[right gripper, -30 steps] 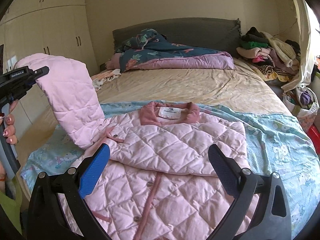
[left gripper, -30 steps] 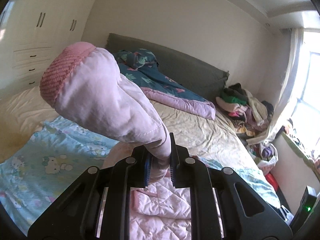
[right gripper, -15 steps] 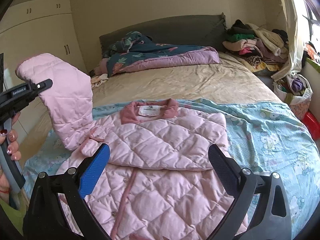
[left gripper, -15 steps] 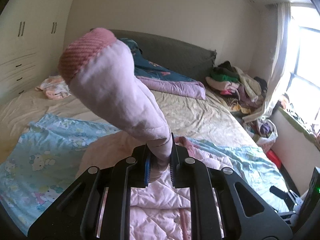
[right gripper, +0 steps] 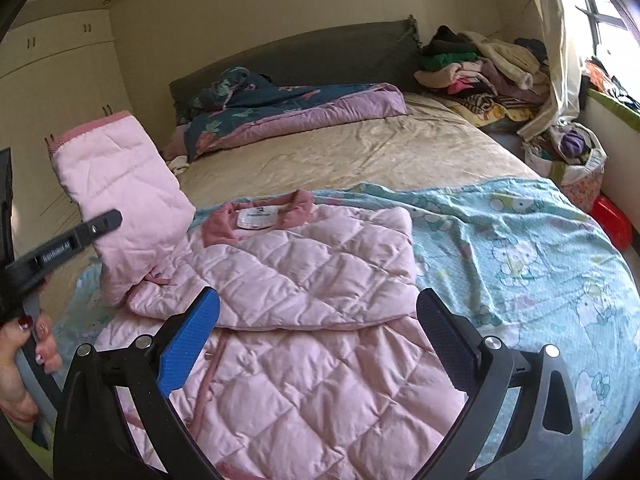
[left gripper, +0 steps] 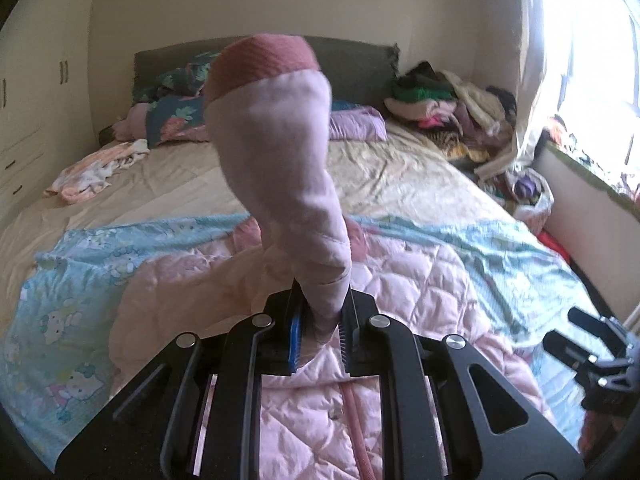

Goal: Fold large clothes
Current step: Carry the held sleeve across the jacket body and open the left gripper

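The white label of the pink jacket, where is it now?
In the right wrist view the white label sits inside the darker pink collar, left of centre, at the jacket's far edge toward the headboard.

A dark floral quilt with lilac lining lies bunched against the grey headboard at the bed's far edge. A heap of mixed clothes fills the far right corner. A small pale garment sits by the left edge, white wardrobes beyond it
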Demonstrator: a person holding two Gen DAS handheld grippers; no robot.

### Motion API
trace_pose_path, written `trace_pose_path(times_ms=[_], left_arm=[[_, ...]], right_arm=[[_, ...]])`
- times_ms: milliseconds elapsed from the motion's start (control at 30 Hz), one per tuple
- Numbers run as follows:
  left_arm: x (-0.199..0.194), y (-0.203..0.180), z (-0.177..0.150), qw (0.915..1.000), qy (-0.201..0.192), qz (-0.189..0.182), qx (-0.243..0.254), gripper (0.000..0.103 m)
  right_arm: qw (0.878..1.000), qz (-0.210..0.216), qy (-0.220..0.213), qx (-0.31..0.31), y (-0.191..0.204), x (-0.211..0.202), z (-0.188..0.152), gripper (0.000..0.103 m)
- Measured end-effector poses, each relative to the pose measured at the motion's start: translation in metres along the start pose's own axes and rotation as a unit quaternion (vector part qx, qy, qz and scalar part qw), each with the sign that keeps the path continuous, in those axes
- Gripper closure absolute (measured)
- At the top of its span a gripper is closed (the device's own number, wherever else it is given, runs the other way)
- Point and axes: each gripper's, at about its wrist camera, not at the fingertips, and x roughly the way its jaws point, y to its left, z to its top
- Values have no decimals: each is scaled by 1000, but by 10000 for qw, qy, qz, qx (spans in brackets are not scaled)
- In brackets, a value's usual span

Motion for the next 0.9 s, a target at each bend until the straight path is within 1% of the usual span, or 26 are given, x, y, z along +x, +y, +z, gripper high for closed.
trace_pose_path(times_ms=[333,667,767,833,900], left_arm=[[38,-30,-28,9982,398,3,445,95],[63,-50,-53,9942,637,26,860,95],[67,-58,-64,9916,689,80,1089,94],[70,-63,-72,9886,770,96,1289,93],[75,-69,-80,9847,882,160,1492,90]], right_arm=[[9995,-150,72,281,-28,9,-11,5],[9982,-225,147,528,-47,19,-16,5],[9976,-251,186,620,-52,23,-18,5],[9971,-251,211,688,-56,25,-19,5],[9968,-266,234,719,-58,28,-20,5]])
